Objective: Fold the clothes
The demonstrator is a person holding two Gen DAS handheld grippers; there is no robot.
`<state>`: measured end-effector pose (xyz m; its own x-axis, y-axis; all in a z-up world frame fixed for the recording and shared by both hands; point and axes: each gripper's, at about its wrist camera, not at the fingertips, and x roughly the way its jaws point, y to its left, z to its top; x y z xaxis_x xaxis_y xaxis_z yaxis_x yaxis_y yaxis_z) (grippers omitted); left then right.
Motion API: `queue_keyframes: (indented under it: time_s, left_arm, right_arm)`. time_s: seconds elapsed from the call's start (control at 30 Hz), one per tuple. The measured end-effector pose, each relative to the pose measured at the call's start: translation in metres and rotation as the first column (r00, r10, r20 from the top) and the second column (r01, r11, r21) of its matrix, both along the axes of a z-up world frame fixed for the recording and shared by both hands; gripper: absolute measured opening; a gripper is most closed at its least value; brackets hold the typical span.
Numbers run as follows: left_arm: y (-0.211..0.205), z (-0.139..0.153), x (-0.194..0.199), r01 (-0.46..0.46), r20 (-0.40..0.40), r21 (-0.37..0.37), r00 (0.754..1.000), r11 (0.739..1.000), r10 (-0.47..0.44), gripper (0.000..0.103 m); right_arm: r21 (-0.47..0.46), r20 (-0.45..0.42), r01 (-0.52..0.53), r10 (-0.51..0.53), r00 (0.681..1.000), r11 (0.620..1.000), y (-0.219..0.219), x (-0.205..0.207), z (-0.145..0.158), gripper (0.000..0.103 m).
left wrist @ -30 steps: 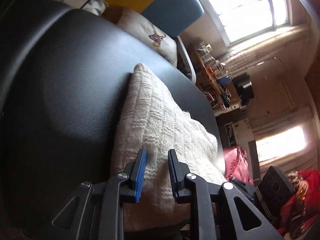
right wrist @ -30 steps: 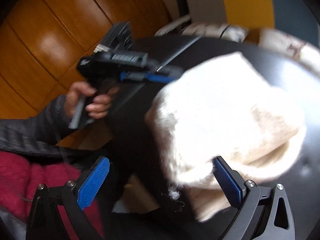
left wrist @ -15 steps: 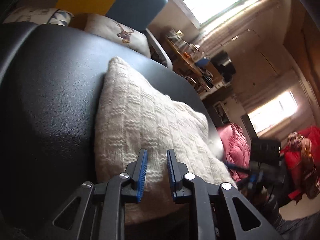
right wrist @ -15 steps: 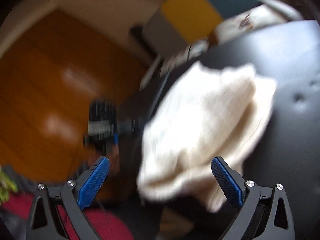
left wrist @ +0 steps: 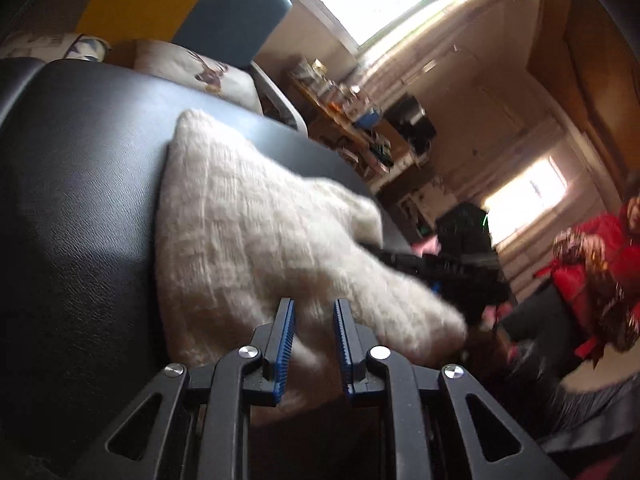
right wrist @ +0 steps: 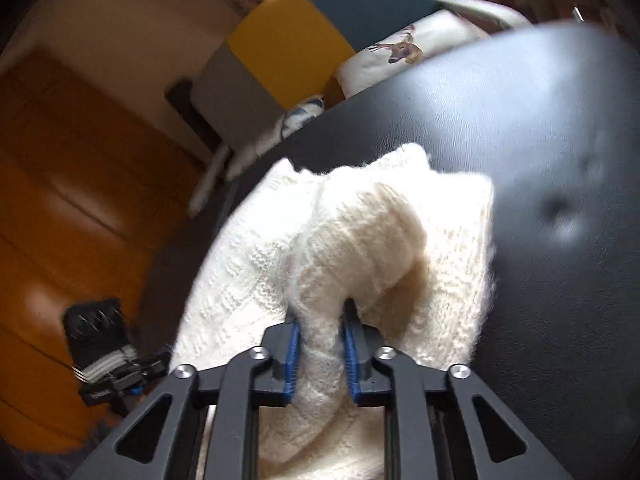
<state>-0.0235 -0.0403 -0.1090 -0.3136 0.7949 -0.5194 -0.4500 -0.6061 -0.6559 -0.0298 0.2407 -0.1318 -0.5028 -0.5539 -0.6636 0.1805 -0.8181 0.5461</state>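
A cream knitted sweater (left wrist: 240, 240) lies folded on a black leather surface (left wrist: 80, 200). My left gripper (left wrist: 314, 312) is at its near edge, the fingers close together with knit between the blue pads. In the right wrist view the sweater (right wrist: 380, 232) bulges up in a thick fold. My right gripper (right wrist: 320, 320) is shut on that fold, just above the black surface (right wrist: 540, 120). The right gripper (left wrist: 460, 268) shows blurred at the sweater's far corner in the left view. The left gripper (right wrist: 152, 364) sits at the sweater's left edge in the right view.
A deer-print cushion (left wrist: 200, 72) and a yellow and teal chair back (right wrist: 304, 32) stand behind the black surface. A cluttered shelf (left wrist: 352, 120) is under the window. A red jacket (left wrist: 592, 248) is at the right. Wooden floor (right wrist: 60, 200) lies to the left.
My right gripper was wide open over the sweater; it has closed on a raised fold. The left gripper keeps its narrow gap at the near edge while the sweater's far corner is drawn out.
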Motion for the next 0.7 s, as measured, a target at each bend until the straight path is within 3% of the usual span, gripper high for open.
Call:
queue_keyframes:
  time_s: [0.07,0.13,0.17,0.27,0.37,0.47,0.57,0.63,0.67,0.7]
  left_arm:
    - [0.014,-0.010,0.003,0.066,0.008,-0.115,0.998,0.991,-0.066,0.020]
    - [0.024,-0.012,0.010,0.133,-0.017,-0.186,0.990,0.974,-0.138,0.019]
    - [0.029,-0.010,0.014,0.155,-0.037,-0.220,0.985,0.963,-0.167,0.019]
    - [0.038,-0.003,0.021,0.234,-0.041,-0.284,0.966,0.930,-0.255,0.019]
    - [0.041,0.006,0.028,0.319,-0.016,-0.294,0.941,0.901,-0.338,0.019]
    - [0.035,0.026,0.027,0.369,-0.015,-0.187,0.926,0.910,-0.378,0.019]
    - [0.026,0.046,0.013,0.335,-0.053,-0.060,0.940,0.940,-0.338,0.019]
    - [0.023,0.054,-0.002,0.276,-0.075,-0.022,0.958,0.961,-0.277,0.019]
    - [0.023,0.055,-0.011,0.249,-0.072,-0.007,0.966,0.968,-0.249,0.019]
    - [0.025,0.055,-0.018,0.233,-0.068,0.004,0.970,0.973,-0.232,0.019]
  right_arm:
    - [0.195,-0.075,-0.027,0.043,0.996,0.980,-0.012,-0.001,0.029,0.015]
    - [0.461,-0.143,-0.049,0.128,0.981,0.886,-0.031,-0.006,0.052,0.015]
    - [0.553,-0.134,-0.055,0.154,0.979,0.832,-0.037,-0.010,0.050,0.015]
    - [0.582,-0.015,-0.100,0.134,0.991,0.807,-0.031,-0.036,0.010,0.016]
    - [0.527,-0.050,-0.040,0.078,0.996,0.849,-0.016,-0.043,-0.007,0.021]
    - [0.328,-0.068,0.001,0.023,0.997,0.945,0.011,-0.037,0.004,0.024]
    - [0.087,-0.082,0.011,-0.004,0.997,0.996,0.038,-0.016,0.018,0.034]
    - [-0.033,-0.096,-0.048,0.044,0.994,0.998,0.046,0.006,0.030,0.060]
    - [-0.092,-0.105,-0.078,0.068,0.992,0.993,0.049,0.016,0.036,0.068]
    - [-0.093,-0.104,-0.133,0.123,0.987,0.987,0.043,0.028,0.038,0.080]
